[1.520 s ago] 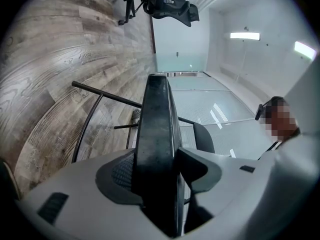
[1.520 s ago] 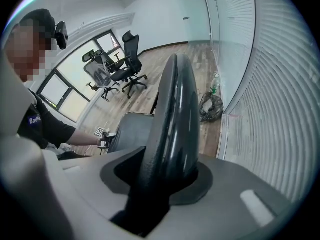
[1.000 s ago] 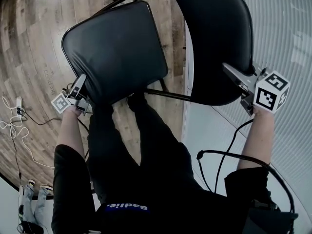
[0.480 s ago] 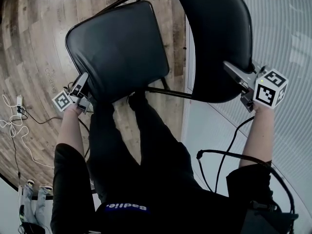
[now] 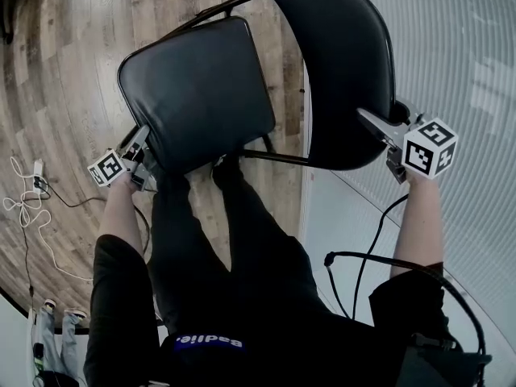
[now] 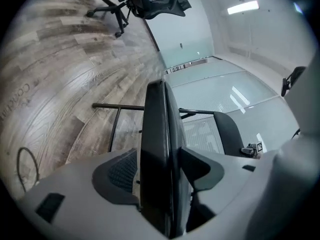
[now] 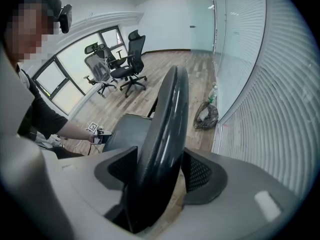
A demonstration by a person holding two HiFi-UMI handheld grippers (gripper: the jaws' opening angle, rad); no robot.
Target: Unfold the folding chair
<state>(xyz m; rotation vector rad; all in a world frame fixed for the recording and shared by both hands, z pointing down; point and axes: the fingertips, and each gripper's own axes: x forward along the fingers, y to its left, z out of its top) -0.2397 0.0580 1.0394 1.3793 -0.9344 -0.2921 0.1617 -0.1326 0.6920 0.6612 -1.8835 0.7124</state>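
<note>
Directly below us, just past our knees, the folding chair (image 5: 274, 156) stands on the wood floor (image 5: 64, 71), seemingly fully opened. Our left tool (image 5: 143, 147) straddles the near left corner of the seat (image 5: 197, 87). Its jaws have just been opening and now stand apart, the seat's edge between them, unpinched. Our right tool (image 5: 377, 131) straddles the backrest's (image 5: 347, 63) near rim. Its jaws have also just been opening, and floor shows through a gap beside one pad. Both padded edges run away from us along the jaws, so we judge each tool must withdraw straight back toward our body.
</note>
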